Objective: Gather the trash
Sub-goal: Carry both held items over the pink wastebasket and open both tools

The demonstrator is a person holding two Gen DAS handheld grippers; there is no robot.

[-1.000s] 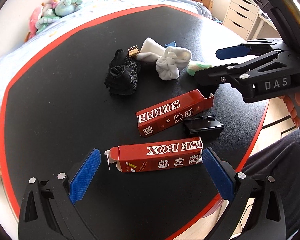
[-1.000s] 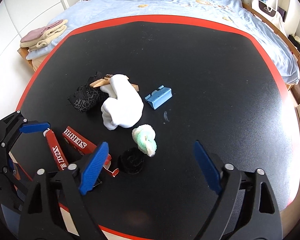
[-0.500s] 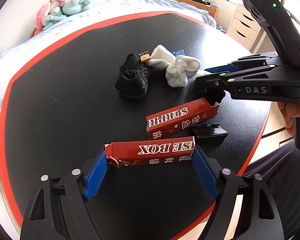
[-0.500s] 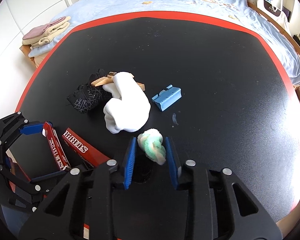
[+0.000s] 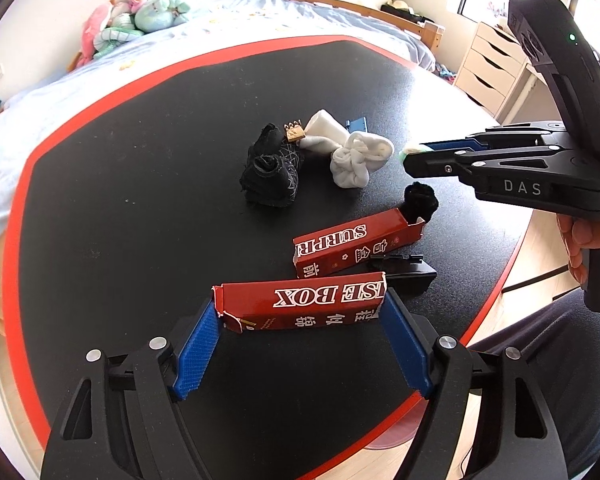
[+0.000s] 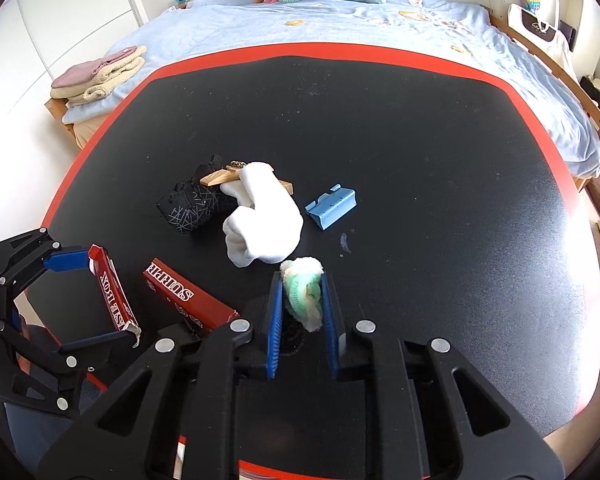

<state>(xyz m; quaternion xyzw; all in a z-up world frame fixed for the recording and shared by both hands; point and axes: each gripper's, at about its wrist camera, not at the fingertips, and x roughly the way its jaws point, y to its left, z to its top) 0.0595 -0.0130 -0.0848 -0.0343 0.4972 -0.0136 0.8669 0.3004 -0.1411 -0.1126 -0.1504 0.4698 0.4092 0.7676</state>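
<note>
Left wrist view – left gripper (image 5: 300,336): its blue pads now clamp the ends of the nearer red cardboard box printed "BOX" (image 5: 300,306); a second ago they stood wide either side of it.
Left wrist view – box position: it appears raised just off the black, red-edged table (image 5: 140,168).
Left wrist view – leftovers: a second red cardboard box printed "SURPR" (image 5: 358,246) lies on the table beside a black fuzzy ball (image 5: 420,202).
Right wrist view – right gripper (image 6: 302,304): the fingers, spread half a second earlier, are pinching the fluffy green-and-white wad (image 6: 304,290).
Right wrist view – untouched: white sock (image 6: 262,220), black patterned sock (image 6: 192,206), blue plastic clip (image 6: 332,208).
Meaning: both hands seem loaded; carrying off to a bin, not in view, likely comes next.
</note>
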